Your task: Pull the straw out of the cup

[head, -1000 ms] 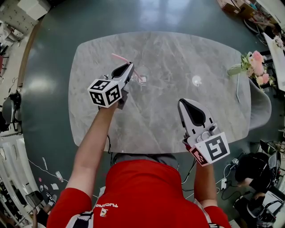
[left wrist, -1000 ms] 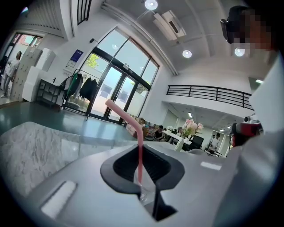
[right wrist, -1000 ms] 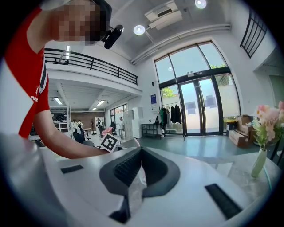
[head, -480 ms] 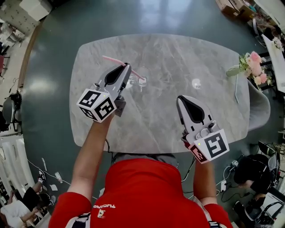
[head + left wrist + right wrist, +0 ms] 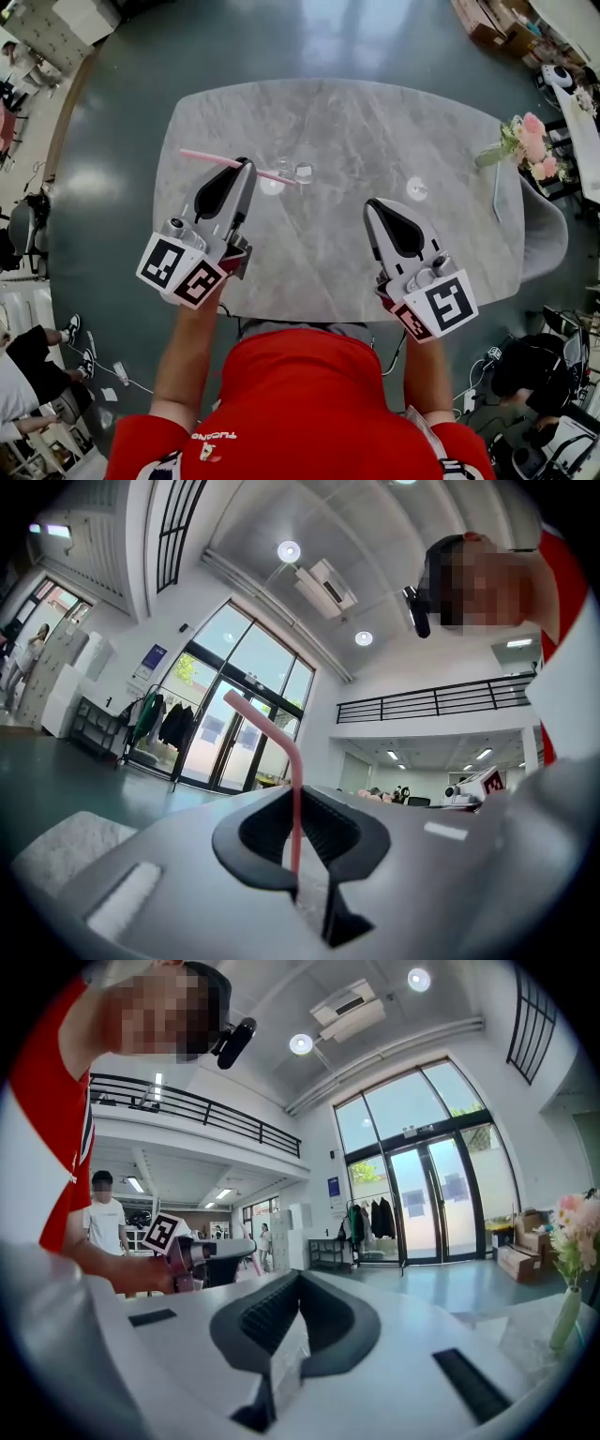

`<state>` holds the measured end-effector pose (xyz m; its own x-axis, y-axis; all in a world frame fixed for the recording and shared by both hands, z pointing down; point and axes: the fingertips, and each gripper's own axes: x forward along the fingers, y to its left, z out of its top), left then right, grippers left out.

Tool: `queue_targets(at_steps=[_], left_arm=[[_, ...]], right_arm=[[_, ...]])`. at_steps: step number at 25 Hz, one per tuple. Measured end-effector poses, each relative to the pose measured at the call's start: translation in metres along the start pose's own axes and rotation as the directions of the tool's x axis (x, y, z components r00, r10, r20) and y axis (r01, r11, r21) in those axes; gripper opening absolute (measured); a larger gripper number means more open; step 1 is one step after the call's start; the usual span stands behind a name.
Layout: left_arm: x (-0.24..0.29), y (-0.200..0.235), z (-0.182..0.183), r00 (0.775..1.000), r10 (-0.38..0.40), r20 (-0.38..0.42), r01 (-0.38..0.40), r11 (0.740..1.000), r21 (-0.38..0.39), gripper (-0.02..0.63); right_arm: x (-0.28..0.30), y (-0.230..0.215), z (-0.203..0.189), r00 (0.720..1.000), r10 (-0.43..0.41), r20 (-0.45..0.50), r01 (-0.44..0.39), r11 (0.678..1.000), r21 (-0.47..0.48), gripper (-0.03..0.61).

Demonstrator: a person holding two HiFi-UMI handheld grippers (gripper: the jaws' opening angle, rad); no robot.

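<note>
- Table (image 5: 450, 262): grey marble top. We stand at its near edge.
- Right gripper (image 5: 373, 208): over the near right of the top, jaws together on nothing, well apart from the cup.
- Left gripper (image 5: 246, 167): over the left half, the nearer of the two to the cup, jaws clamped on the straw partway along it.
- Cup (image 5: 303, 172): clear, standing on the table just right of the left gripper's tip.
- Straw (image 5: 211, 157): pink. Its long axis lies nearly level across the jaws, bent end out left and plain end toward the cup. We judge the plain end clear of the rim, though from above the two overlap. Any further pull goes left and up.
</note>
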<state>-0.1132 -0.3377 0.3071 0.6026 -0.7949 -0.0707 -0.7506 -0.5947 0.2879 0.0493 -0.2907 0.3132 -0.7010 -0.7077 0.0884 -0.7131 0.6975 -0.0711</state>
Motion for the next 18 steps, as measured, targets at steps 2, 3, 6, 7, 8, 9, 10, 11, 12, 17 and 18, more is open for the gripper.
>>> queue_targets(at_steps=[2, 3, 6, 7, 8, 9, 10, 11, 12, 17, 18], left_arm=[[-0.011, -0.006, 0.01, 1.0, 0.012, 0.026, -0.012, 1.0, 0.013, 0.029], [-0.016, -0.009, 0.015, 0.999, 0.016, 0.039, -0.016, 1.0, 0.018, 0.029], [-0.032, -0.017, 0.027, 0.997, 0.027, 0.07, -0.03, 0.999, 0.038, 0.029], [-0.038, -0.02, 0.03, 0.996, 0.032, 0.08, -0.035, 0.998, 0.044, 0.029], [-0.043, -0.022, 0.033, 0.995, 0.036, 0.089, -0.041, 0.998, 0.048, 0.029], [-0.049, -0.024, 0.036, 0.994, 0.04, 0.098, -0.046, 0.998, 0.052, 0.029], [-0.055, -0.026, 0.04, 0.993, 0.045, 0.106, -0.051, 0.997, 0.057, 0.029], [-0.06, -0.028, 0.042, 0.992, 0.049, 0.112, -0.056, 0.996, 0.065, 0.029], [-0.066, -0.029, 0.045, 0.992, 0.053, 0.117, -0.062, 0.995, 0.073, 0.029], [-0.085, -0.038, 0.049, 0.989, 0.069, 0.132, -0.08, 0.993, 0.081, 0.029], [-0.088, -0.039, 0.049, 0.988, 0.072, 0.134, -0.083, 0.993, 0.079, 0.029]], right_arm=[[-0.002, 0.004, 0.004, 1.0, 0.007, 0.013, -0.007, 1.0, -0.002, 0.001], [-0.004, 0.006, 0.006, 1.0, 0.01, 0.019, -0.01, 1.0, -0.001, 0.002], [-0.009, 0.011, 0.013, 0.999, 0.014, 0.041, -0.015, 1.0, 0.003, 0.002], [-0.011, 0.013, 0.015, 0.999, 0.015, 0.047, -0.016, 1.0, 0.005, 0.002], [-0.013, 0.014, 0.017, 0.998, 0.015, 0.054, -0.015, 1.0, 0.005, 0.0], [-0.015, 0.016, 0.019, 0.998, 0.014, 0.06, -0.014, 1.0, 0.006, 0.001], [-0.018, 0.018, 0.02, 0.998, 0.013, 0.065, -0.013, 1.0, 0.009, 0.001], [-0.02, 0.019, 0.022, 0.997, 0.012, 0.07, -0.013, 1.0, 0.013, 0.0], [-0.023, 0.02, 0.023, 0.997, 0.01, 0.076, -0.011, 1.0, 0.019, 0.002], [-0.037, 0.022, 0.024, 0.996, 0.002, 0.09, -0.006, 0.999, 0.043, 0.002], [-0.039, 0.022, 0.024, 0.996, -0.001, 0.089, -0.002, 0.999, 0.042, 0.0]])
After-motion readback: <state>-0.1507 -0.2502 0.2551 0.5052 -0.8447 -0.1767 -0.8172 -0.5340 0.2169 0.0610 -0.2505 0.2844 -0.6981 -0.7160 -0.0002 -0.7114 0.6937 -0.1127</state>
